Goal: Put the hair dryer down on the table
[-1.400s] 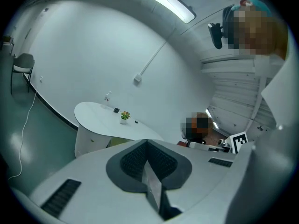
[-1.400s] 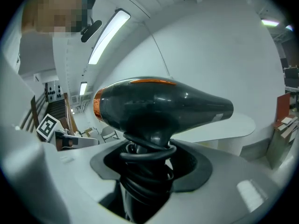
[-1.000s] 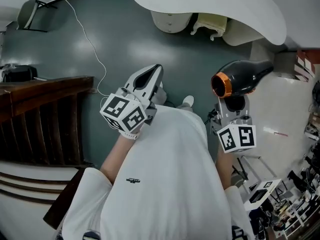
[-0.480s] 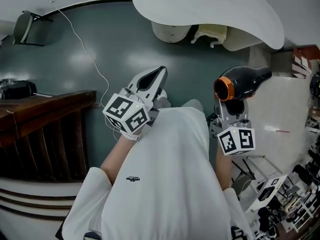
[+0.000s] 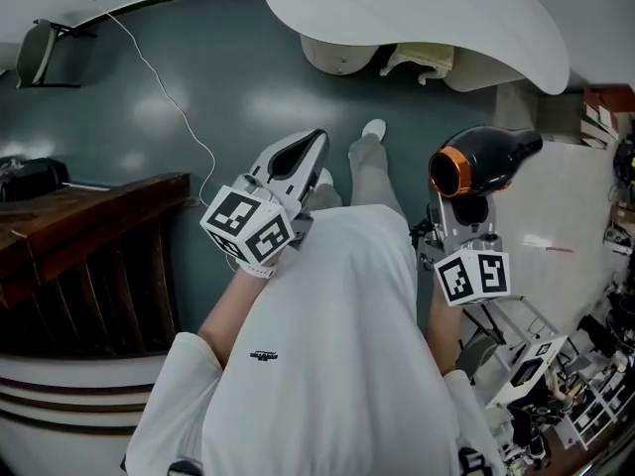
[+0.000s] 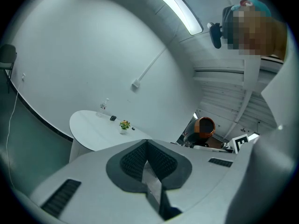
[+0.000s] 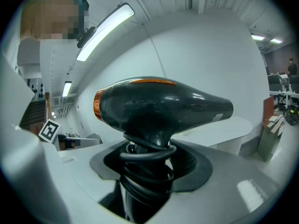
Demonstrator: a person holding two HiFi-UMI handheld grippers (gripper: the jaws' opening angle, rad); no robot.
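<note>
The black hair dryer (image 5: pixel 484 161) with an orange ring at its back end (image 7: pixel 161 107) stands upright in my right gripper (image 5: pixel 464 209). Its handle, with the cord wound round it, sits between the jaws of the right gripper (image 7: pixel 147 160), which is shut on it. The hair dryer (image 6: pixel 204 126) also shows small in the left gripper view. My left gripper (image 5: pixel 310 147) is held at chest height over the floor, its jaws (image 6: pixel 147 146) shut with nothing between them. The white oval table (image 5: pixel 397 13) lies ahead; a small plant (image 6: pixel 124 124) stands on it.
A dark wooden bench (image 5: pixel 89 211) stands at the left, and a white cable (image 5: pixel 169 82) runs over the grey floor. A cream chair (image 5: pixel 422 59) is tucked under the table. A white surface (image 5: pixel 575 236) and cluttered stands (image 5: pixel 556 395) are at the right. The person's leg and white shoe (image 5: pixel 374 128) reach forward.
The person has stepped toward the table: a leg and white shoe now swing forward between the grippers. Both grippers keep their places and their grip.
</note>
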